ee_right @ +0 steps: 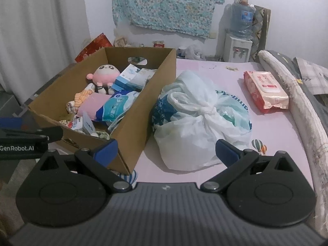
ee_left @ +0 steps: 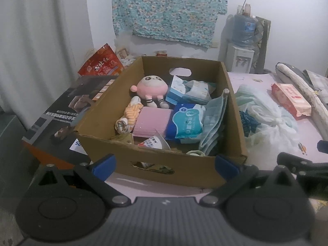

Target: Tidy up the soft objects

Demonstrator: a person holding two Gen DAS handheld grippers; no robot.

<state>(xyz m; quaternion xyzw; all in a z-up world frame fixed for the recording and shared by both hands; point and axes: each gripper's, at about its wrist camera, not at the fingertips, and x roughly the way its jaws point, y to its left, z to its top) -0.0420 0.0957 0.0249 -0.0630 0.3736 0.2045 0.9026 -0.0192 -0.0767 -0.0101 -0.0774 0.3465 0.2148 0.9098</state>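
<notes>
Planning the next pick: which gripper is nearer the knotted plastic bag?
Right. The right gripper faces the knotted plastic bag just ahead; the left gripper fronts the cardboard box, bag off to its right.

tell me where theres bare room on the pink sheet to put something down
The widest bare patch lies between the tied plastic bag, the wet wipes pack and the rolled bedding along the right edge. A second strip runs behind the bag towards the wall. It is crowded inside the cardboard box, and the bag touches its side. Both grippers are open and empty.
</notes>
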